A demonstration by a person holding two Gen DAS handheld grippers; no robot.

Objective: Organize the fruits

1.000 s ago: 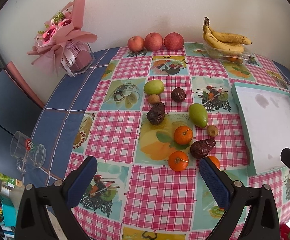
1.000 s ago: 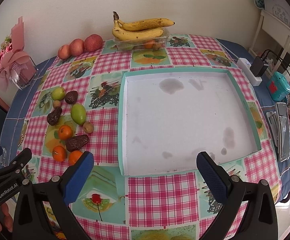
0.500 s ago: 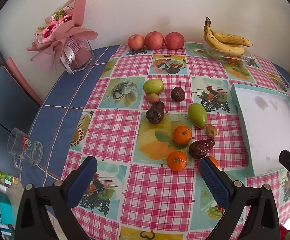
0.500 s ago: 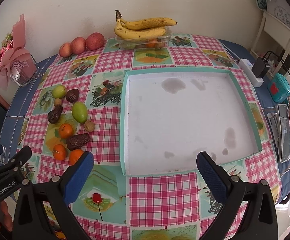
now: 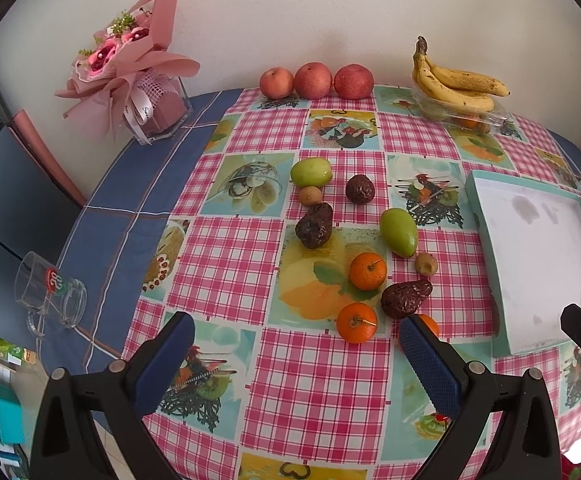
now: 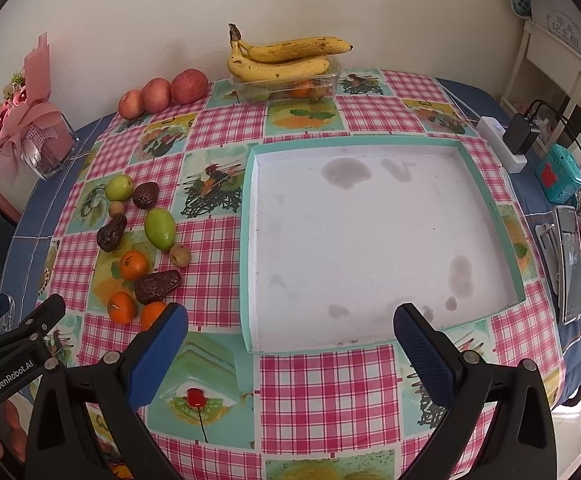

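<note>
A checked pink oilcloth with fruit prints covers the table (image 6: 218, 280), glossy and flat. The shallow tray (image 6: 486, 184), teal-rimmed with a stained white floor, fills the centre of the right view whole; the left view catches only its left part at the right edge (image 5: 486, 240). The paper-wrapped bouquet (image 5: 130, 60) stands upper left in a clear box. Bananas (image 6: 286, 58) lie upper centre on a clear plastic tub, and three smooth red apples (image 5: 316, 80) line the wall. A glass mug (image 5: 50, 292), seen whole only in the left view, lies on its side at the left edge.

The loose fruit sits mid-frame in the left view, well left of the tray: two green oval fruits (image 5: 398, 232), wrinkled dark ones (image 5: 314, 226), oranges (image 5: 367, 271) (one half hidden behind a pad) and small tan round ones (image 5: 310, 195). A charger, phone and teal box show only at the right view's right edge.

The left gripper (image 5: 294, 360) and right gripper (image 6: 290, 344) both hang over the cloth, blue textured pads spread wide, holding nothing.
</note>
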